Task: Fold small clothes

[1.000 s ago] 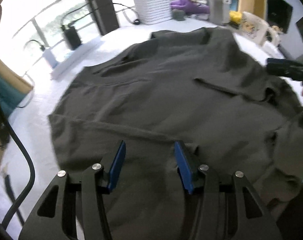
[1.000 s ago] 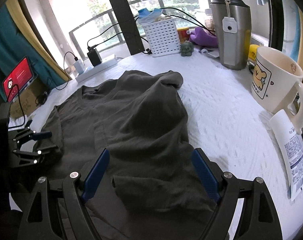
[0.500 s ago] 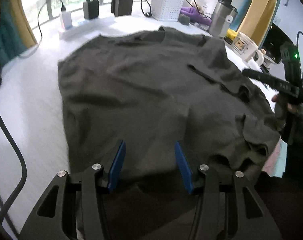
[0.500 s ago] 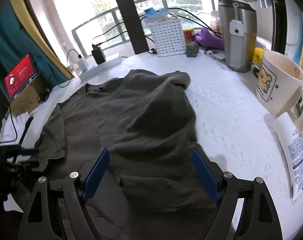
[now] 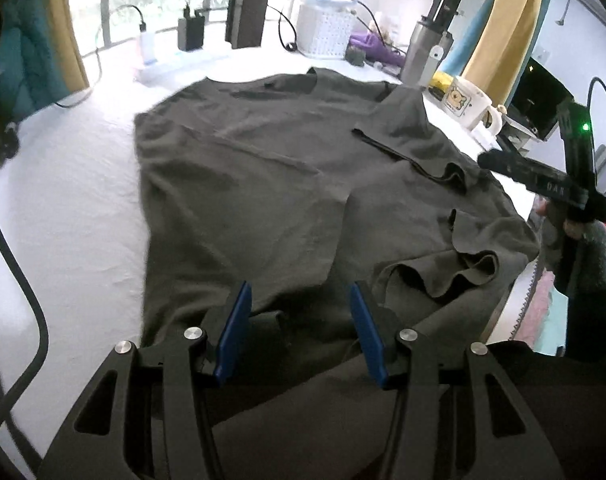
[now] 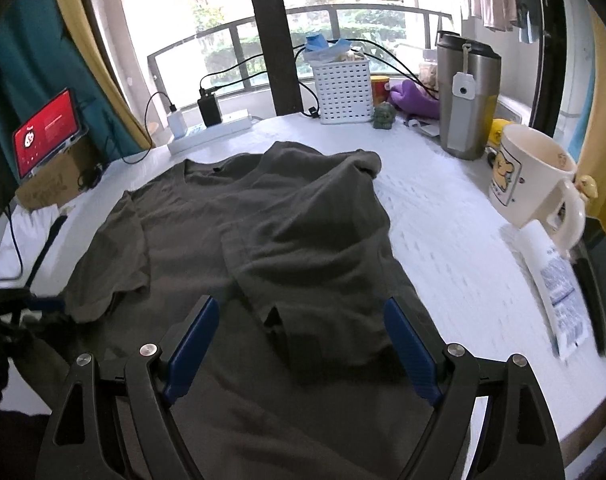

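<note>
Grey shirt (image 6: 263,240) spread flat — both grippers' fingers apart

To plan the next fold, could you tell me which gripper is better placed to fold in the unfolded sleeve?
Probably left: the left gripper hovers open beside the unfolded sleeve of the dark T-shirt.

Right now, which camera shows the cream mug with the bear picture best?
The right wrist view: the mug is near and sharp, with rim, handle and bear visible. The left wrist view shows it small and far, beyond the shirt.

White table (image 6: 443,240), dark shirt (image 6: 263,240), mug (image 6: 531,176), basket (image 6: 345,88), tumbler (image 6: 465,100)
</note>
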`<state>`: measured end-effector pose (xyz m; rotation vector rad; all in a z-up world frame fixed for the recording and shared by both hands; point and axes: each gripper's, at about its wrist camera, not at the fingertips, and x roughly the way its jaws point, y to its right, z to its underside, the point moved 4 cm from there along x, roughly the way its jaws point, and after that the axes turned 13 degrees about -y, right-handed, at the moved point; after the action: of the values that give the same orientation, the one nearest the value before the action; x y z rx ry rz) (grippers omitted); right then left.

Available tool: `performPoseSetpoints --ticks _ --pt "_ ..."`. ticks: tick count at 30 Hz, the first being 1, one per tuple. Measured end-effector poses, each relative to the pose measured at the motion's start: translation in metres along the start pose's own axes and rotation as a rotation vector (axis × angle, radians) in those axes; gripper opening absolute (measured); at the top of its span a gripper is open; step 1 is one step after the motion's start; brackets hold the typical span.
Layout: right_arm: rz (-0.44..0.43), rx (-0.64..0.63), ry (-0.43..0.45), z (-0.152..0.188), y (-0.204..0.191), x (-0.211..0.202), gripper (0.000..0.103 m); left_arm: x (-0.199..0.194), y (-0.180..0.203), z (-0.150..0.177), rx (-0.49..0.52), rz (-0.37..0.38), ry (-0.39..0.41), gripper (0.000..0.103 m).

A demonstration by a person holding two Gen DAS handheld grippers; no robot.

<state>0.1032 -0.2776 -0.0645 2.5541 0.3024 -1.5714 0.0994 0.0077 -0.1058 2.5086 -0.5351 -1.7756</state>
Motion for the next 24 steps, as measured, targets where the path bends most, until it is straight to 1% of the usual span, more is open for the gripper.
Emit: performPoseSetpoints --ticks 3,4,6,8,9,11,14,16,17,18,20,21,22,23,24 --pt "0.008 -0.037 -0.015 0.012 -0.008 -0.002 0.086 -0.007 -0.007 0.009 -0.016 -0.016 0.021 0.051" --pt "0.005 -0.062 -0.023 0.017 -0.013 -0.002 0.085 -0.01 -0.009 0.013 -0.022 -0.022 0.03 0.051" --pt "0.0 -0.115 -0.046 0.027 -0.025 0.001 0.085 -0.013 -0.012 0.021 -0.032 -0.029 0.041 0.051" --pt "-0.006 -0.159 -0.061 0.035 -0.036 0.005 0.084 -0.017 -0.017 0.03 -0.046 -0.039 0.054 0.054" --pt "-0.01 -0.183 -0.071 0.038 -0.041 0.008 0.084 -0.019 -0.018 0.033 -0.052 -0.042 0.06 0.059" --pt "-0.008 -0.217 -0.093 0.044 -0.051 0.015 0.084 -0.023 -0.023 0.043 -0.069 -0.049 0.07 0.06" --pt "0.037 -0.248 -0.121 0.049 -0.06 0.03 0.084 -0.028 -0.031 0.055 -0.099 -0.063 0.08 0.06" --pt "0.063 -0.273 -0.13 0.053 -0.065 0.037 0.083 -0.029 -0.038 0.064 -0.12 -0.087 0.076 0.06" --pt "0.054 -0.269 -0.118 0.054 -0.066 0.037 0.079 -0.029 -0.042 0.068 -0.131 -0.101 0.075 0.06" --pt "0.021 -0.262 -0.123 0.055 -0.067 0.036 0.074 -0.03 -0.045 0.072 -0.14 -0.109 0.073 0.06" --pt "-0.006 -0.274 -0.116 0.058 -0.071 0.034 0.044 -0.03 -0.054 0.08 -0.168 -0.122 0.07 0.06" --pt "-0.015 -0.292 -0.115 0.061 -0.076 0.032 0.037 -0.03 -0.056 0.082 -0.179 -0.126 0.068 0.06" --pt "-0.016 -0.306 -0.117 0.063 -0.08 0.031 0.025 -0.03 -0.06 0.084 -0.193 -0.129 0.064 0.06" --pt "-0.009 -0.318 -0.117 0.064 -0.083 0.03 0.015 -0.03 -0.062 0.086 -0.198 -0.13 0.063 0.06" --pt "0.002 -0.328 -0.119 0.065 -0.084 0.027 0.012 -0.03 -0.064 0.088 -0.201 -0.129 0.064 0.06"
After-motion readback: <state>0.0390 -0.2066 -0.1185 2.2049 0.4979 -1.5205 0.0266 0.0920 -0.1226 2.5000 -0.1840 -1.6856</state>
